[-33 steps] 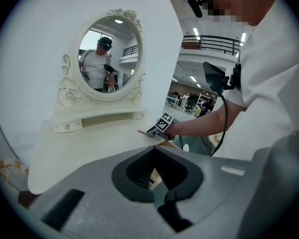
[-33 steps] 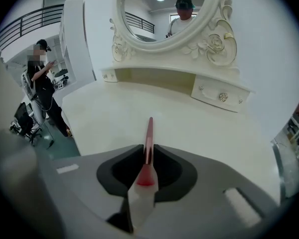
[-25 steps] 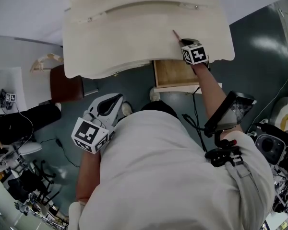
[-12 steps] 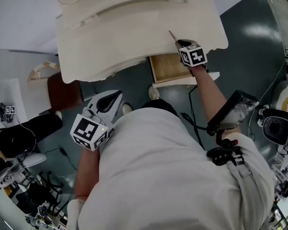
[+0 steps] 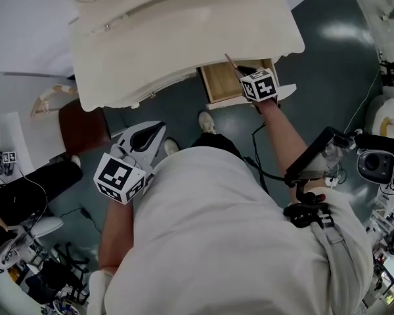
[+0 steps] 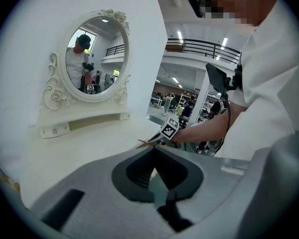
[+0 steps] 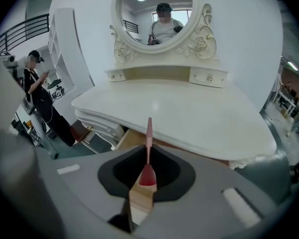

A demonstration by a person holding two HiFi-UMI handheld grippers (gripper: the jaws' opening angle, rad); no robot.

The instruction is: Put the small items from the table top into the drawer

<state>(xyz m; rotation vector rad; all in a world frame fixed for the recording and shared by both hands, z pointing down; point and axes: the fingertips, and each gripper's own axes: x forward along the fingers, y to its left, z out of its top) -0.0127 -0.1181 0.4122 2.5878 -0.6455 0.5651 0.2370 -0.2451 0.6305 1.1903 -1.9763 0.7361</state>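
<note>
My right gripper is shut on a thin pink-handled stick, a small brush or file as far as I can tell. It hangs over the open wooden drawer under the right front of the white dressing table. In the right gripper view the pink stick points up from between the jaws, with the drawer just below the table's edge. My left gripper is held low near the person's body, shut and holding nothing. I see no other small items on the table top.
An oval mirror stands at the back of the table over a low shelf. A dark red stool sits left of the table. Cables and equipment crowd the floor at left and right. Another person stands at the far left.
My right gripper has drawn back from over the table top with the pink stick and now sits above the open drawer. The left gripper has hardly moved.
</note>
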